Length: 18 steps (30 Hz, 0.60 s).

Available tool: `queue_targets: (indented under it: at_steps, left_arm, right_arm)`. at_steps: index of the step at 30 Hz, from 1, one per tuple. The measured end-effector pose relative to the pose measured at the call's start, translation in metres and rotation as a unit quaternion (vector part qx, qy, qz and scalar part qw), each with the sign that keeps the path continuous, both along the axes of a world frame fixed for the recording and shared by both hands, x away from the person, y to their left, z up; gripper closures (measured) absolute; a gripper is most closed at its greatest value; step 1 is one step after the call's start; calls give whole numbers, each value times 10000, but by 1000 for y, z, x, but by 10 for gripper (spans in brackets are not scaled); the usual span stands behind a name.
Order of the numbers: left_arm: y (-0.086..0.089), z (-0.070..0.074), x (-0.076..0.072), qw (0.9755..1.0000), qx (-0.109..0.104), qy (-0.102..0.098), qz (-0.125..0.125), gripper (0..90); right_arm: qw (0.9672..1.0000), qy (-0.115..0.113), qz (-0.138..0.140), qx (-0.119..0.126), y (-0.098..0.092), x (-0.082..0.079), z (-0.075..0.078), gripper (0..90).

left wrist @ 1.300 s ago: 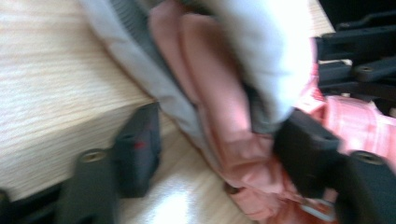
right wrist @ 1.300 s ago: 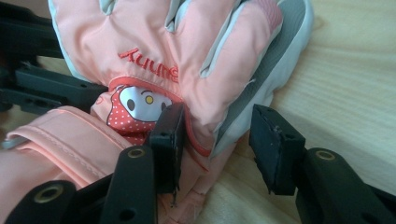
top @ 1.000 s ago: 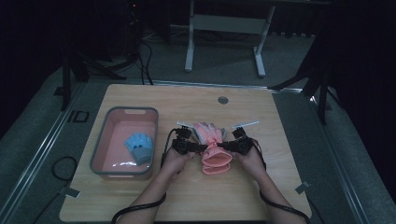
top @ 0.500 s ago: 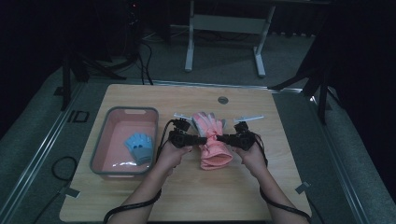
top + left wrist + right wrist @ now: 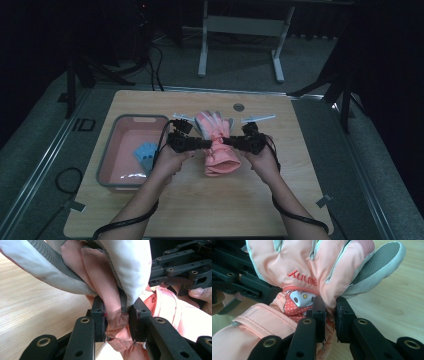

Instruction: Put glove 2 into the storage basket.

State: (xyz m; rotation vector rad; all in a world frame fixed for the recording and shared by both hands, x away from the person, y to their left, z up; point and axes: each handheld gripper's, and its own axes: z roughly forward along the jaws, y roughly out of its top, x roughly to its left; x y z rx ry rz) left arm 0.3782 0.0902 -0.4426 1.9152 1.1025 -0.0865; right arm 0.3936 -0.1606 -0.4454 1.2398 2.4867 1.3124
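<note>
here, pink glove (image 5: 217, 145) pinched between both jaws

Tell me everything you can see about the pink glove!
The pink glove is a puffy, padded winter glove of salmon-pink fabric with pale grey fingertips and grippy grey palm patches. It has red stitched lettering, a cartoon face on a red dotted patch, and a wide cuff with a strap. Both grippers pinch it at the wrist, the left gripper from one side and the right gripper from the other, bunching the fabric. Its fingers point away from the person, the cuff towards them, over the wooden table.
</note>
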Motion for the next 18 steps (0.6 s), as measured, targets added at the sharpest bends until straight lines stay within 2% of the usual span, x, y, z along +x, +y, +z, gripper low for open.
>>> queue_targets:
  at_steps: [6,15,18]
  left_arm:
    - [21,15,-2,9999,17,-86,63,698]
    - [59,30,-7,9997,48,-131,206,697]
    - [71,34,-9,9995,67,-142,287,697]
  right_arm:
    - [9999,-109,95,-49,25,0,19,797]
    - [9996,-175,225,-47,59,3,32,796]
    - [9993,-206,313,-54,77,4,37,797]
